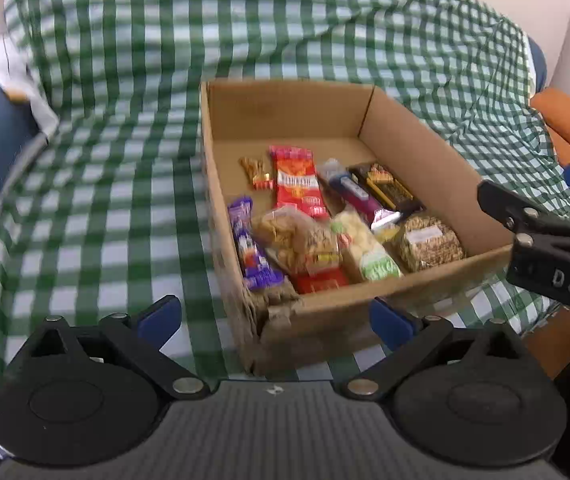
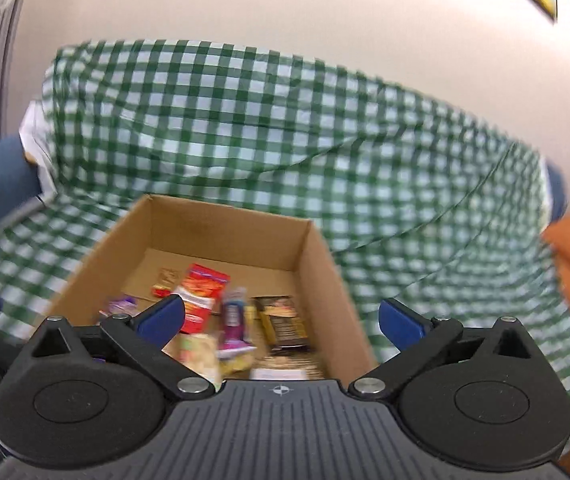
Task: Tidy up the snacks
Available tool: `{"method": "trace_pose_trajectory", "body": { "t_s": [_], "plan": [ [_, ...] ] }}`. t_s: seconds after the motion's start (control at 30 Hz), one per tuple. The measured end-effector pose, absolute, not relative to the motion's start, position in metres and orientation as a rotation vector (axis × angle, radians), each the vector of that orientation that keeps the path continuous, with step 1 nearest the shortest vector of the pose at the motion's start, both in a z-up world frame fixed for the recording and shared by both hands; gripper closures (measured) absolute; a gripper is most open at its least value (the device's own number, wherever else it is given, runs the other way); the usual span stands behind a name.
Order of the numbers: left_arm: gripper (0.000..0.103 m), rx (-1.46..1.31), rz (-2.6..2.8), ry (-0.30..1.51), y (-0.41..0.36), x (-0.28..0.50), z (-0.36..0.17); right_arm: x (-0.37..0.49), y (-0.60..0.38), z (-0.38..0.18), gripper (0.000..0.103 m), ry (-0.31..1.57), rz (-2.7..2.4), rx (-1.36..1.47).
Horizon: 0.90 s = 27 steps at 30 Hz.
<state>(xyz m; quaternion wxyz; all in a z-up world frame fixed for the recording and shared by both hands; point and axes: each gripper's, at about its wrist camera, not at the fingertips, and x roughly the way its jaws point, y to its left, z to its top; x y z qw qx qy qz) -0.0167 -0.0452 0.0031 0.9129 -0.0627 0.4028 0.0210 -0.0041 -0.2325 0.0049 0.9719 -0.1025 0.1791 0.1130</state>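
Left wrist: snacks [image 1: 317, 224] inside cardboard box [image 1: 425, 280]

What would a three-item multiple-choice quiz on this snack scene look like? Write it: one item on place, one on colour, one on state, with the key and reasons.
1. Where do the snacks lie?
A. in the cardboard box
B. on the checked cloth
C. on the floor

2. What colour is the checked cloth?
A. red and white
B. green and white
C. plain blue

3. How is the left gripper?
A. shut on a packet
B. open, holding nothing
C. out of view

Key:
1 A, every packet, like the red packet, lies inside the box walls.
2 B, green checks on white.
3 B, its blue pads stand wide apart with nothing between them.
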Motion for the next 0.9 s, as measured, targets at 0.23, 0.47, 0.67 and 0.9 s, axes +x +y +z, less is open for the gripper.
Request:
{"method": "trace_pose_trajectory", "body": {
  "t_s": [0.23, 0.47, 0.67, 0.9],
  "plan": [
    [0.000, -0.180, 0.071, 0.835, -0.033, -0.008, 0.000, 0.003, -0.239, -0.007, 0.001, 0.421, 0.217, -0.195],
    [0.000, -0.192, 0.050, 0.842, -0.039, -0.007, 0.000, 0.019, -0.240, -0.009, 0.001, 0.500, 0.229, -0.075],
    [0.000, -0.209, 0.048, 0.842, -0.038, -0.005, -0.001, 0.028, -0.233, -0.012, 0.001, 0.571, 0.225, -0.041],
    [0.000, -0.214, 0.045, 0.848, -0.040, -0.002, -0.001, 0.028, -0.227, -0.015, 0.001, 0.595, 0.241, -0.068]
  ]
}}
